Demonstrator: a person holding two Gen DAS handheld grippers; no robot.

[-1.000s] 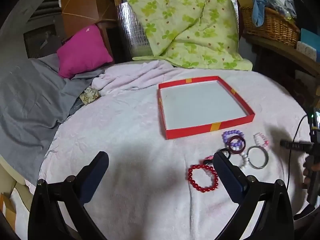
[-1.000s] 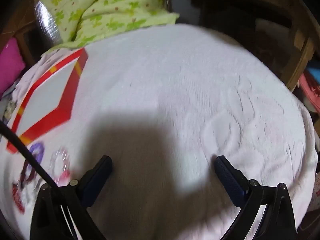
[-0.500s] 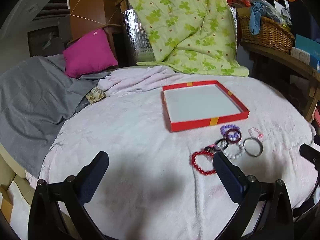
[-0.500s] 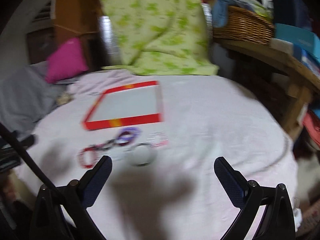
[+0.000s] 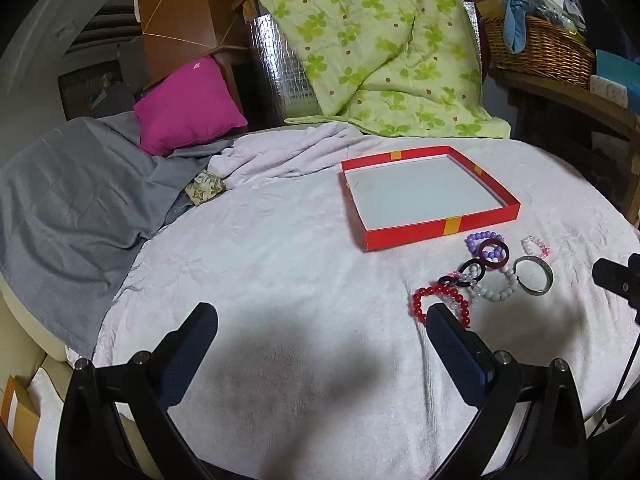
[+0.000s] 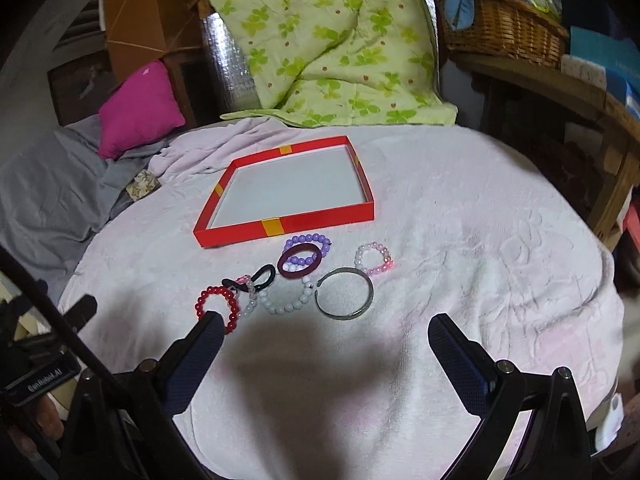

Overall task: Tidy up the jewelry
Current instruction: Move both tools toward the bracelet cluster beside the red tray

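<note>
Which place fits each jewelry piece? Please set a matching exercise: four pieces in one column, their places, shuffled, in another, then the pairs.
Pieces:
1. red bead bracelet
2. metal bangle
3. purple bead bracelet
4. pink bead bracelet

Places:
A. closest to the red tray
B. farthest right of the group, lying apart
C. farthest left, beside the right gripper's left finger
D. in front of the pink one, nearer the camera

Pairs: 1-C, 2-D, 3-A, 4-B
</note>
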